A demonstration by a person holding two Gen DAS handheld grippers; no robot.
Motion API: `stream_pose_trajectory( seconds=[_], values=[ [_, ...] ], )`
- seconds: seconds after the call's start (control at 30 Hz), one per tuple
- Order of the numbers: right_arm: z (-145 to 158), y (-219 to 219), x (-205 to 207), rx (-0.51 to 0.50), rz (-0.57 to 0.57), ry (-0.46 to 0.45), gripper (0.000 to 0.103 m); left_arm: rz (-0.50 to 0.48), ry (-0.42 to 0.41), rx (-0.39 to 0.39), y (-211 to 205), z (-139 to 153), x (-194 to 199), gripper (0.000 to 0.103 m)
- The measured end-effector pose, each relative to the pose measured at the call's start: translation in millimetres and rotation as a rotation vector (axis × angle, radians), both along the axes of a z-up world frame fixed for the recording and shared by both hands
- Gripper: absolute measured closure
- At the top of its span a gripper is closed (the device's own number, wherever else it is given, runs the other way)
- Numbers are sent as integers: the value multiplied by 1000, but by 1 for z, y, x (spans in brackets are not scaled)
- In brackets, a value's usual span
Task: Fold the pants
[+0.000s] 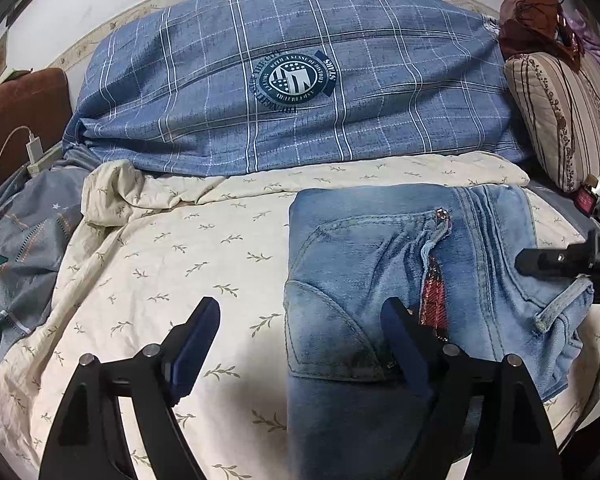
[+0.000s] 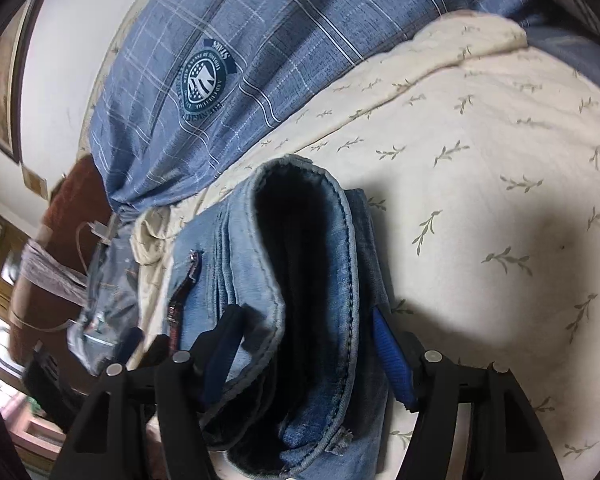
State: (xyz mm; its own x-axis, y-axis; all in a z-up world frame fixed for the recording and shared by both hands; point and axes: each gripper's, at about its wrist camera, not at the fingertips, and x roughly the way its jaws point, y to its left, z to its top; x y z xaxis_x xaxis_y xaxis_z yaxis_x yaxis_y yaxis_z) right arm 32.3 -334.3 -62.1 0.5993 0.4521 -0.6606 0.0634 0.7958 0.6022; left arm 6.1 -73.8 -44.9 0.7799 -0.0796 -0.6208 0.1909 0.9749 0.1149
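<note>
Light blue jeans [image 1: 400, 264] lie folded into a compact stack on the cream leaf-print bedsheet [image 1: 180, 264], back pocket and red plaid lining showing. My left gripper [image 1: 300, 320] is open just above the stack's left edge, one finger over the sheet, one over the denim, holding nothing. My right gripper [image 2: 306, 328] is open around the waistband end of the jeans [image 2: 312, 280]; its fingers straddle the thick fold, with a gap at the pads. It also shows in the left wrist view [image 1: 560, 260] at the stack's right side.
A blue plaid duvet [image 1: 300, 80] is piled behind the jeans. A striped floral pillow [image 1: 560, 120] stands at the right. A grey cover [image 1: 20, 260] and a charger with cable [image 1: 34, 148] lie at the left, by a brown headboard [image 1: 20, 112].
</note>
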Motion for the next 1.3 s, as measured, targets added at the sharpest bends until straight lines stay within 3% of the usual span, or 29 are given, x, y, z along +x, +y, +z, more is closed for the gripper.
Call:
stream_pose_trajectory(
  seconds=[0.1,0.3,0.43,0.6,0.97,1.03,1.17,1.3],
  values=[
    [1,7,-1,-46,12,-16,50,2,22,-36,4,-2,4,16],
    [-4,9,0,-66,7,-1,50,19,122,-221,29,-8,21,14],
    [-6,12,-2,-102,7,0,52,74,119,-299,47,-8,29,14],
    [-10,10,-11,-132,29,-1,56,73,193,-303,48,-20,37,13],
    [-11,13,-28,-253,133,-17,56,-42,227,-171,36,-45,27,12],
    [-14,15,-29,-296,137,4,47,-62,224,-139,35,-50,24,12],
    [-14,15,-31,-297,138,0,47,-99,181,-60,32,-52,15,12],
    [-8,12,-28,-279,127,16,46,-101,190,-103,38,-40,18,12]
  ],
)
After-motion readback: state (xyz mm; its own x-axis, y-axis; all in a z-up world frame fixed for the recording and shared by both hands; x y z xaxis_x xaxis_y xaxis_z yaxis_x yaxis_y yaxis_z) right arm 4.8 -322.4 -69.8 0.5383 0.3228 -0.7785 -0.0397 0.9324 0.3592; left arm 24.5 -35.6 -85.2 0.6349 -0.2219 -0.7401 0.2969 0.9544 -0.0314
